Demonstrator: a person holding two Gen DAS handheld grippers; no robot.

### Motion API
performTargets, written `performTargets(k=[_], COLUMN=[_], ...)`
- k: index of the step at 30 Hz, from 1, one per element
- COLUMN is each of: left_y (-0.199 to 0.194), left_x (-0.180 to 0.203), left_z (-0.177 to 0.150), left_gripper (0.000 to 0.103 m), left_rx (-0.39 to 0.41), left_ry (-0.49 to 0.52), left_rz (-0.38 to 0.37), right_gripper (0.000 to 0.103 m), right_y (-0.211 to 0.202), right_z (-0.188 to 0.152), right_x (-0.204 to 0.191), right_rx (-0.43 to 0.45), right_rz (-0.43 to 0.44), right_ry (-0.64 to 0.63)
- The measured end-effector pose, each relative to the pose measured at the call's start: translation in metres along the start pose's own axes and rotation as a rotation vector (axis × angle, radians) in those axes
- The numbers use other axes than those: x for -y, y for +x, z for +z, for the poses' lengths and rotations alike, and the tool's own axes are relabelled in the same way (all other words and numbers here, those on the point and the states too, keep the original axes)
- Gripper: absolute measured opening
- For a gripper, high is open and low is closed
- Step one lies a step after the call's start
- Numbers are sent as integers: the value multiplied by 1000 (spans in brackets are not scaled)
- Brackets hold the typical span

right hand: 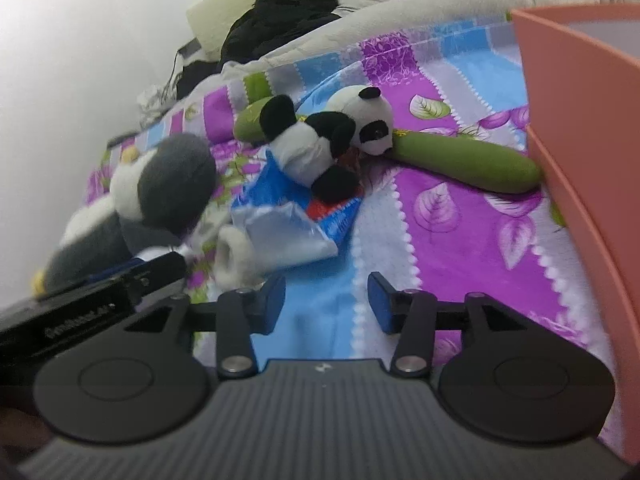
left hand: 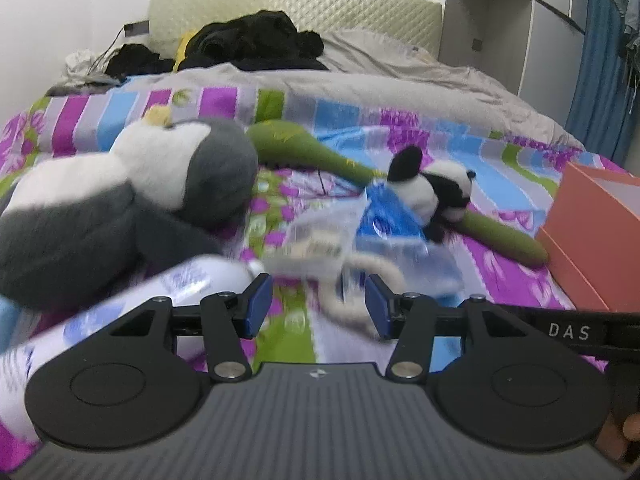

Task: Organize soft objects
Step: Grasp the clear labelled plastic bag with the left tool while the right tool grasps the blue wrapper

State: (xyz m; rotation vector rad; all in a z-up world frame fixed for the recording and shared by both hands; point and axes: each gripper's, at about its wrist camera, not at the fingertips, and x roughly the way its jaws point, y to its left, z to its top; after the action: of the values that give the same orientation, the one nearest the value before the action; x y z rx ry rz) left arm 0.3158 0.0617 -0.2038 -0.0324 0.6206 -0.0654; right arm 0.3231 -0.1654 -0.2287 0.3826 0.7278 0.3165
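Penguin plush blurred; orange box cut off (right edge)

White capitals "DAS" can be read on a black bar at the right edge of the left wrist view, just beside the left tool's right finger. In the right wrist view a black bar at the lower left carries pale lettering, too blurred to make out. The white pack with blue print at the near left edge of the bed, and the blue and silver wrapper lying under the panda toy, both bear printing, but none of it is legible.
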Motion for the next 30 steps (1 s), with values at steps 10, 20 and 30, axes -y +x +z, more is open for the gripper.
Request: performTargets(k=[10, 20, 30], left_y=[45, 77, 72], left_x=[-3, -6, -10], left_z=[20, 18, 26], left_gripper=[57, 26, 6], left_rx=[0, -41, -44], left_ry=[27, 51, 3], left_rz=[-24, -48, -42], right_gripper=[50, 52, 4], right_y=[25, 53, 35], right_z=[28, 33, 38], right_x=[10, 9, 7], right_rx=[30, -83, -87], right_rz=[77, 48, 43], right_ry=[237, 312, 294])
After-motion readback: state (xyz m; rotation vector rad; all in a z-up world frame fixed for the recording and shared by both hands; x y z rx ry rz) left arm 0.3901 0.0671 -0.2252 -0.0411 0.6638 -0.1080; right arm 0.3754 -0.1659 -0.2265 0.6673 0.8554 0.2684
